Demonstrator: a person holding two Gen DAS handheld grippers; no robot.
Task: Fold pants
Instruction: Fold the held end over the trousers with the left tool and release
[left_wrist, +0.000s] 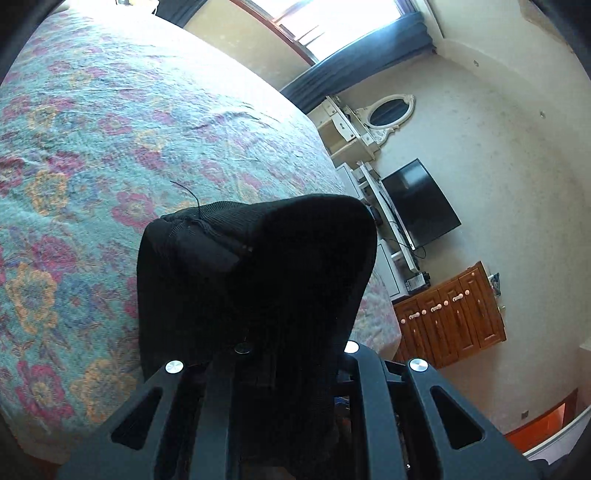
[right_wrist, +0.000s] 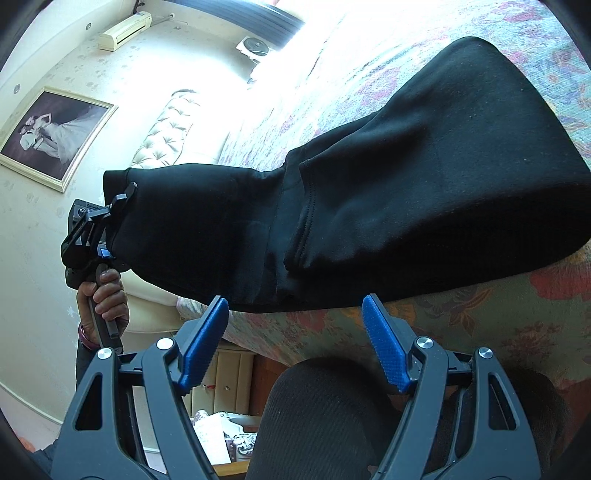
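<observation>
Pants lifted at one end, right jaws wide

Black fleece pants (right_wrist: 388, 192) stretch from my left gripper (right_wrist: 110, 206), which is clamped on one end and holds it up off the edge of the floral quilted bedspread (right_wrist: 461, 328), to the bed, where the rest lies draped. My right gripper (right_wrist: 295, 343) hangs spread apart just below the pants' lower hem edge, blue pads (right_wrist: 205, 341) touching nothing. Bare bedspread spreads wide beyond the cloth.

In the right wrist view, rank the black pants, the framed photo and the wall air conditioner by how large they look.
1. black pants, largest by far, though nearest the camera.
2. framed photo.
3. wall air conditioner, smallest; it sits far off at the fisheye edge, so true size is unsure.
</observation>
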